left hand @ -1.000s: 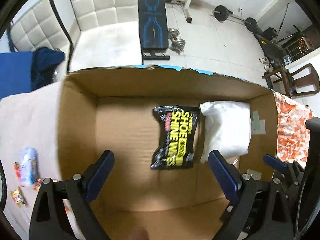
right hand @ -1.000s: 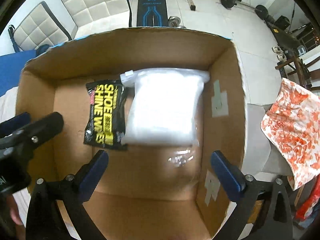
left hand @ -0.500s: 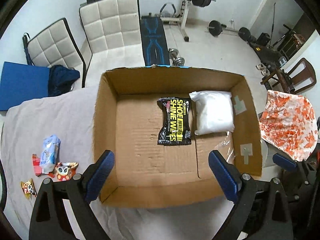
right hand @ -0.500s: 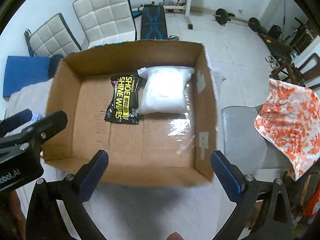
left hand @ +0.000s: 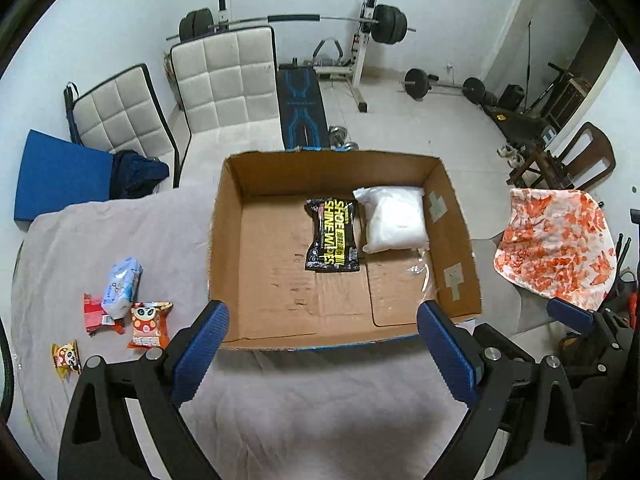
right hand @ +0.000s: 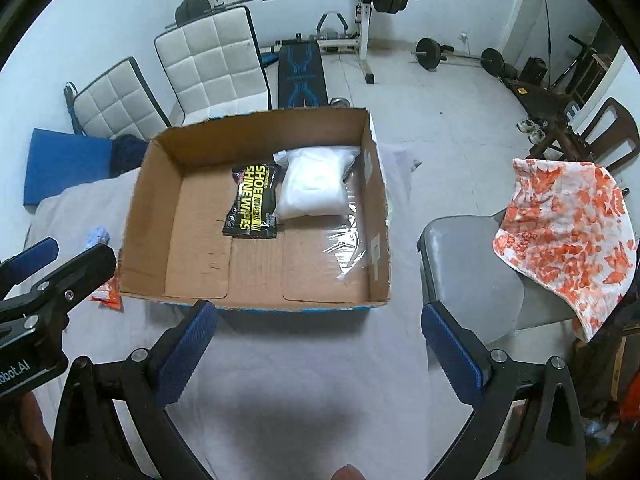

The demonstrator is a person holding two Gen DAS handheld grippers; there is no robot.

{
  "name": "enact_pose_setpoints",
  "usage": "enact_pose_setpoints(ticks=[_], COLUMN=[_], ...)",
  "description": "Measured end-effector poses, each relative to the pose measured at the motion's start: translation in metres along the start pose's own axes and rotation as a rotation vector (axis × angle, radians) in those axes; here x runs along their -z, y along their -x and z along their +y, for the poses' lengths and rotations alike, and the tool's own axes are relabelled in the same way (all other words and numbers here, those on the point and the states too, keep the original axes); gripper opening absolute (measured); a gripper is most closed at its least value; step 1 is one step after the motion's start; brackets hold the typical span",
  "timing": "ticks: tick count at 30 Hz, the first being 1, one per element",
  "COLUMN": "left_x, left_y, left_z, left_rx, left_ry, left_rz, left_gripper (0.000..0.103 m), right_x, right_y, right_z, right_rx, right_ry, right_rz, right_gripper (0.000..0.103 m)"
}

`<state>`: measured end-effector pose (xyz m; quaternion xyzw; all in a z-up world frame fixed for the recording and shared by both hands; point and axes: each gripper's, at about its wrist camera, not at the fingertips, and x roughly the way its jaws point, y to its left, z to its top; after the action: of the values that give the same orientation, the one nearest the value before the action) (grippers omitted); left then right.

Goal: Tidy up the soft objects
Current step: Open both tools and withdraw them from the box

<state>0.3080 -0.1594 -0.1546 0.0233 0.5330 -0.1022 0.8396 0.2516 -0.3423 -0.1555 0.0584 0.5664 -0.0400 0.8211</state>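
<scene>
Between placements: shoe-shine wipes pack (left hand: 333, 235) and white bag (left hand: 394, 219) boxed (left hand: 460, 224); left gripper (left hand: 322, 344) and right gripper (right hand: 320, 340) jaws open, empty; next, the wet-wipes pack (left hand: 122, 289) and snack packets (left hand: 149, 324).

Both tools hover side by side, fingers spread wide and holding nothing: the left tool (left hand: 322, 344) fills its frame's lower edge, the right tool (right hand: 320, 340) likewise.

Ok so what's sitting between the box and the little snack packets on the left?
Nothing: the left wrist view shows only bare grey cloth between the cardboard box and the snack packets.
</scene>
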Motion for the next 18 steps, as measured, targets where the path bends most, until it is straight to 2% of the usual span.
enact_pose_setpoints(ticks=[4, 10, 13, 18], left_x=[0.001, 0.003, 0.005, 0.014], left_y=[0.014, 0.024, 0.034, 0.049], left_z=[-0.002, 0.009, 0.030, 0.084], left_rx=[0.011, 0.050, 0.060, 0.033], left_ry=[-0.007, 0.002, 0.017, 0.049], left_rz=[-0.026, -0.036, -0.040, -0.041], left_gripper=[0.096, 0.096, 0.096, 0.096], right_x=[0.003, 0.006, 0.009, 0.013], right_y=[0.020, 0.035, 0.041, 0.039], right_z=[0.001, 0.012, 0.030, 0.092], right_rx=[0.012, -0.019, -0.050, -0.098], right_ry=[0.000, -0.032, -0.038, -0.007], right_rz=[-0.035, -0.046, -0.045, -0.025], right_gripper=[0.103, 0.103, 0.103, 0.103])
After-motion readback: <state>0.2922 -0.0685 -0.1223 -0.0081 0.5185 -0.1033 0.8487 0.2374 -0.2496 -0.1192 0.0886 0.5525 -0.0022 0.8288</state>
